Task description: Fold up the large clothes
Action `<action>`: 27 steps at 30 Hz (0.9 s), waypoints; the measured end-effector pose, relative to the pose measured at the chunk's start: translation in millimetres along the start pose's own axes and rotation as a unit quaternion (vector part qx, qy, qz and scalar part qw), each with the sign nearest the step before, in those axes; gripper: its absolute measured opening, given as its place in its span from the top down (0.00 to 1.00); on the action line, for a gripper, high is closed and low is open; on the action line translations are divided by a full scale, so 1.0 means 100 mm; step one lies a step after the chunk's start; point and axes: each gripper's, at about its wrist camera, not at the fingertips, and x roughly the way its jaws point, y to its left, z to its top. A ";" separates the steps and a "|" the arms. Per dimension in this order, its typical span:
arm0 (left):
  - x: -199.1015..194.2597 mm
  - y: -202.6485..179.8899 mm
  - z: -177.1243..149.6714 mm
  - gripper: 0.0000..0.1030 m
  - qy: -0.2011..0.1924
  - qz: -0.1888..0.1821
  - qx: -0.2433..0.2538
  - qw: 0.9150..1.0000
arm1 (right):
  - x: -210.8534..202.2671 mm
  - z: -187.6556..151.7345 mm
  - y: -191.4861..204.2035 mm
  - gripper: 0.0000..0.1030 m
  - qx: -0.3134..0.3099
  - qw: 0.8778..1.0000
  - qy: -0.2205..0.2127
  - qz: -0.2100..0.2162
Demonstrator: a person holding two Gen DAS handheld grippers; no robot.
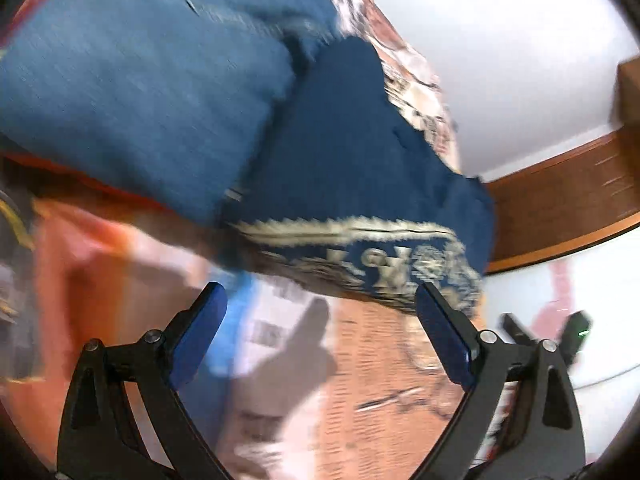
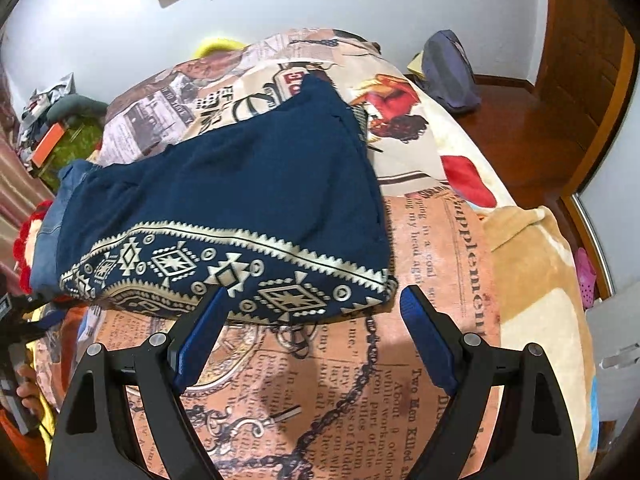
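My left gripper (image 1: 320, 300) points downward, its jaws spread wide with nothing between them. My right gripper (image 2: 310, 304) likewise tilts down, jaws apart and empty.

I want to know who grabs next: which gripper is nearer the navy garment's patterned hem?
Right, by a little, I judge. The right gripper has the patterned hem at its fingertips, jaws open. The left gripper hovers just short of the hem, also open, its view blurred.

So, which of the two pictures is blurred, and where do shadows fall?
Left wrist view: smeared by motion, the navy garment and jeans streaked; a gripper shadow lies on the bedspread. Right wrist view: sharp, edges bent by the fisheye, soft shadow below the garment's patterned hem.
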 end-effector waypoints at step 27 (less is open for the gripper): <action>0.30 -1.11 0.14 0.86 -0.135 0.046 -0.046 0.989 | 0.06 0.08 0.41 0.17 -0.029 1.000 0.004 0.008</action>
